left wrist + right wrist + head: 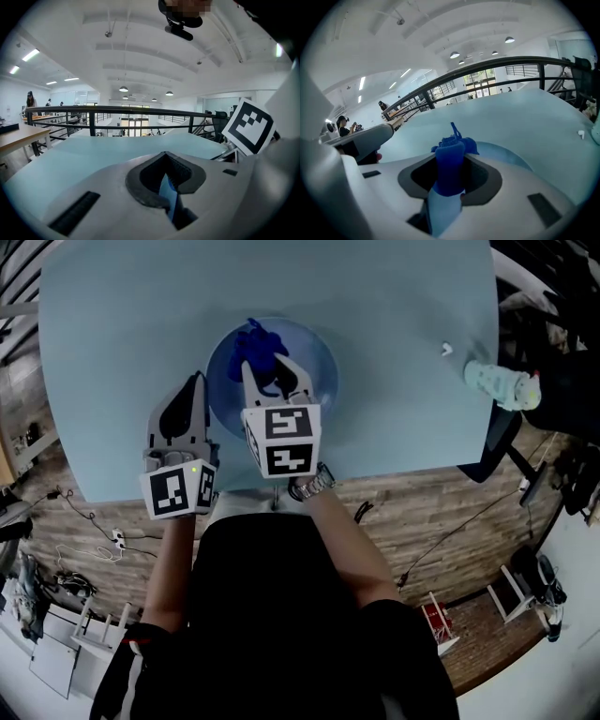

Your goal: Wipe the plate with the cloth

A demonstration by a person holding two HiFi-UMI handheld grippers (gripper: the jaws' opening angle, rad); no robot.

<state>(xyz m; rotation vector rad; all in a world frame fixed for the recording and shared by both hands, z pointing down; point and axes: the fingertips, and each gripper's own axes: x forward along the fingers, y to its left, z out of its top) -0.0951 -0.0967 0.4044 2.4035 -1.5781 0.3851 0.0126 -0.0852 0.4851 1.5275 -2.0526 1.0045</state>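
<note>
At a pale blue worktop (403,437), we look down on a round blue plate (321,381) lying near the worktop's near edge, in the middle of its width. The right tongs (268,367) reach over the plate from its near side, clenched on a bunched dark blue cloth (255,343). The free end of the cloth spills forward onto the far part of the plate.

In the right gripper view, the cloth (450,164) stands as a thick roll wedged between the dark pads of the right tongs (450,182). Its crumpled top rests on the plate (508,157) just beyond them.

The left tongs (196,383) lie at the plate's left rim, just beside the right pair. In the left gripper view, the left tongs (165,182) are drawn together on a thin blue edge, which we take to be the plate's rim. The marker cube (248,126) of the right tongs shows close at that view's right.

A wristwatch (314,486) sits on the person's right wrist. A small white object (447,349) lies on the worktop well apart from the plate, towards the right. A pale green item (502,385) sits at the worktop's right edge. A dark railing (497,65) runs behind the worktop in both gripper views, above a wooden floor (441,512).
</note>
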